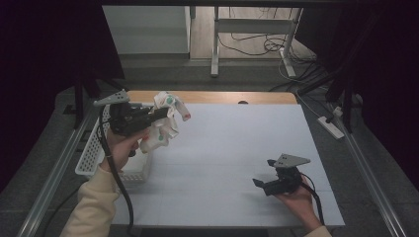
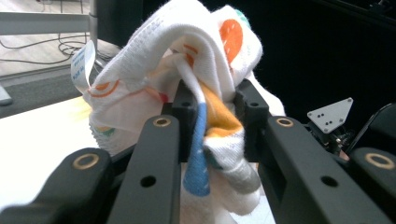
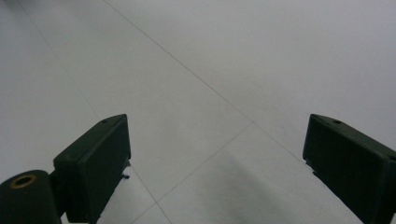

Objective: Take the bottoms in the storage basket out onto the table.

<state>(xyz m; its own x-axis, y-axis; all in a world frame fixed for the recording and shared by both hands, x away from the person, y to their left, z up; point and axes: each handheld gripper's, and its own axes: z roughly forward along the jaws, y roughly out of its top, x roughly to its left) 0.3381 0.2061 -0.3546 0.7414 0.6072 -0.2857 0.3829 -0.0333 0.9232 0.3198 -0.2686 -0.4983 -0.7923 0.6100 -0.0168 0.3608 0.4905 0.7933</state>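
Our crumpled cloth, lifted off the table

We see the white cloth point(image 1: 165, 122) printed with orange, blue and green shapes, bunched and hanging in folds above the table's left side, near a white basket point(image 1: 94, 148)

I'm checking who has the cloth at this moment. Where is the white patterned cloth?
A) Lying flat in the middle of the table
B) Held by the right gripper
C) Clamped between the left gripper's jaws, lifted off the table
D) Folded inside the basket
C: the left gripper pinches the bunched white patterned cloth between its jaws, raised above the table beside the basket; the right gripper stands open over bare tabletop.
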